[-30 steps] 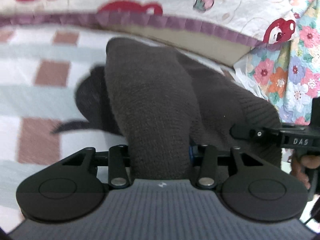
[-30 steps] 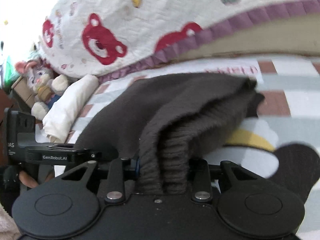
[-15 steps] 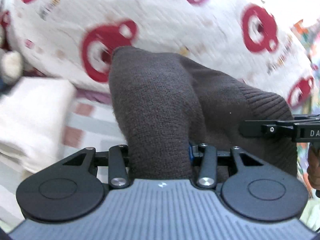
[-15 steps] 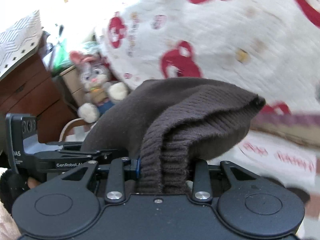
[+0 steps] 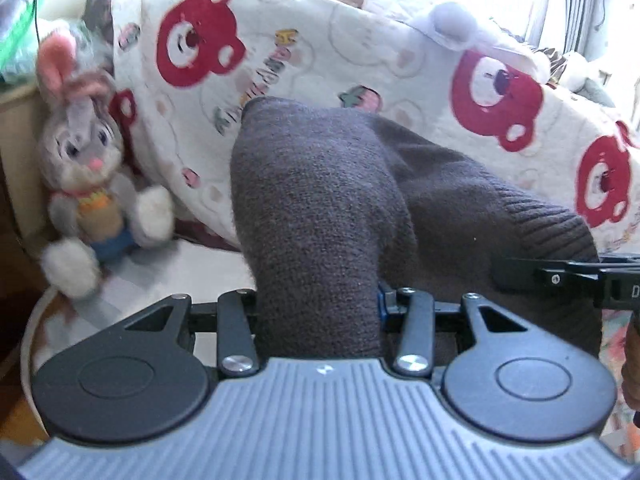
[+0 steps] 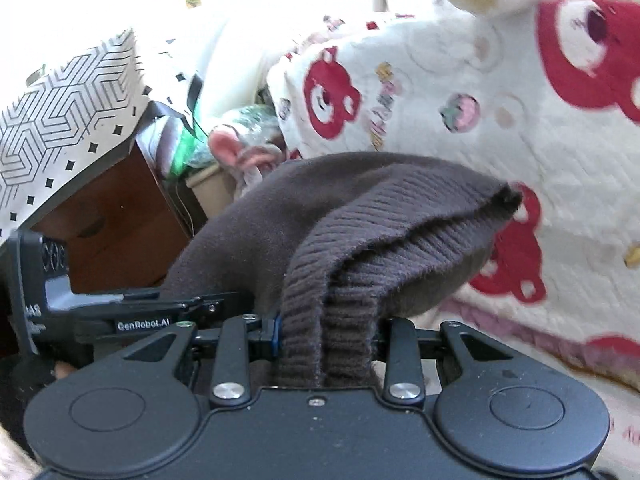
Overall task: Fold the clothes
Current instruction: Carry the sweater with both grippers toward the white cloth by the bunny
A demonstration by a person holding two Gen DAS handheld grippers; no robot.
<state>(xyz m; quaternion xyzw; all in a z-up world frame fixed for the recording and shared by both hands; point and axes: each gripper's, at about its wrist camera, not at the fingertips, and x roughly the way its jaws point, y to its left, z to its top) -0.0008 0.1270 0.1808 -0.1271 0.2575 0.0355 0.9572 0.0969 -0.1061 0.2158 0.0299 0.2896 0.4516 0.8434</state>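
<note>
**Sweater held up between two claws**

At the left, a plush rabbit [image 5: 86,184] sits by the bear-print quilt [image 5: 360,68]. The left claw [image 5: 318,304] is clamped on a thick bunch of the brown knit sweater [image 5: 320,208], which hangs in the air before the quilt, off the bed. The right claw [image 6: 326,328] pinches the ribbed hem [image 6: 360,248], doubled over.

The knit looks soft, thick and limp; it will likely sag and stretch between grips. Hem and shoulder seams seem the firmest holds.
</note>
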